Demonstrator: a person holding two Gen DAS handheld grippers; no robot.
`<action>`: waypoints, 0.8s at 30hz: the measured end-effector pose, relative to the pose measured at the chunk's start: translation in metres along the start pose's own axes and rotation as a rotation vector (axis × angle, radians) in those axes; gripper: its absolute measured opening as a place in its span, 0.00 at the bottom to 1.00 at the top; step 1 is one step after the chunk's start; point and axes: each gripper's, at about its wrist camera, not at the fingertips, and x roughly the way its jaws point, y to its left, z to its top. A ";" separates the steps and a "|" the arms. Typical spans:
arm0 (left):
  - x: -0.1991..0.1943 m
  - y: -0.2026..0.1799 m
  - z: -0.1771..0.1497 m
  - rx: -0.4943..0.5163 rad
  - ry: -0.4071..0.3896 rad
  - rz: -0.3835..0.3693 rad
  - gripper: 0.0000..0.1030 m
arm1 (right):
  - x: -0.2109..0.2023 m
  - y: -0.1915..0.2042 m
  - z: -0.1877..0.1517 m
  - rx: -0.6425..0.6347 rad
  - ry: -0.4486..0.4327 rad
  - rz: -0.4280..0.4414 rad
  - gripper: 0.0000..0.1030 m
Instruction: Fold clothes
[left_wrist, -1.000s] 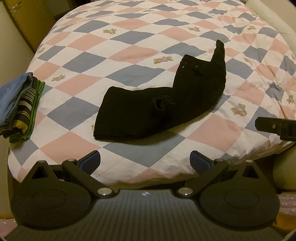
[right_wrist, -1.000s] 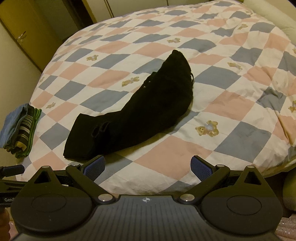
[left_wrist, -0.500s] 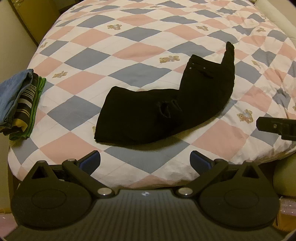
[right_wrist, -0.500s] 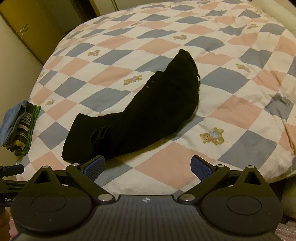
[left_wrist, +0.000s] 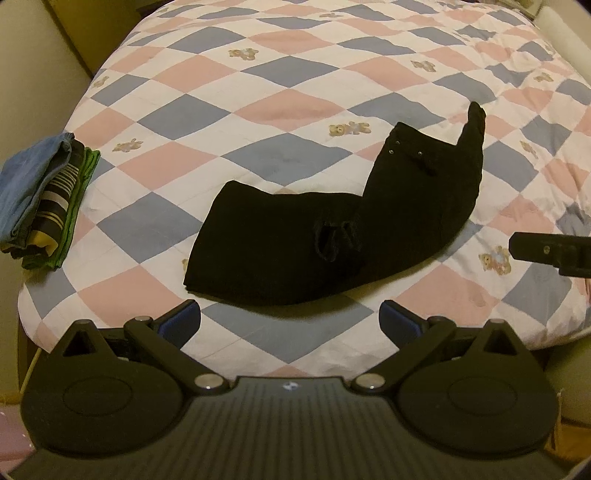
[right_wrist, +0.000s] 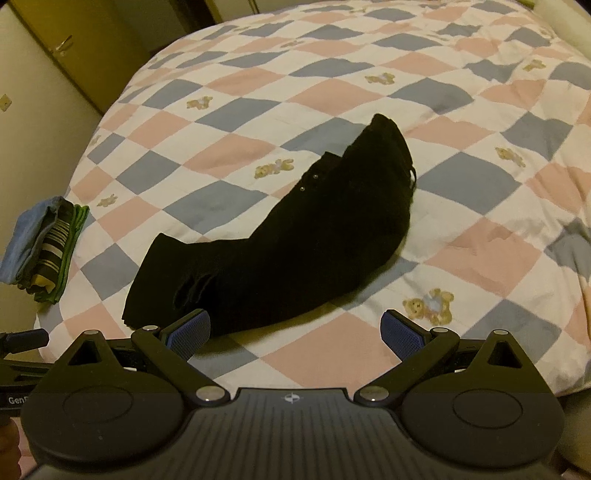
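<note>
Black jeans (left_wrist: 332, 236) lying bent near the front edge of the checkered quilt (left_wrist: 280, 70), folded stack (left_wrist: 40, 199) well off to the left. Only in the right wrist view: cabinet door handle (right_wrist: 62, 46). Left gripper (left_wrist: 290, 319) and right gripper (right_wrist: 293, 330) both spread wide, empty, hovering short of the fabric, touching nothing.

Right gripper (left_wrist: 554, 253) mostly beyond left wrist view's edge.
</note>
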 end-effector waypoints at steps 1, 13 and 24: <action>0.001 -0.001 0.001 -0.009 0.001 0.001 0.99 | 0.001 -0.002 0.003 -0.006 0.003 0.005 0.98; 0.018 -0.024 0.011 -0.116 0.021 0.031 0.99 | 0.022 -0.044 0.027 -0.065 0.043 0.029 0.98; 0.051 -0.026 0.036 -0.085 0.052 0.023 0.95 | 0.047 -0.067 0.039 0.025 0.060 0.000 0.98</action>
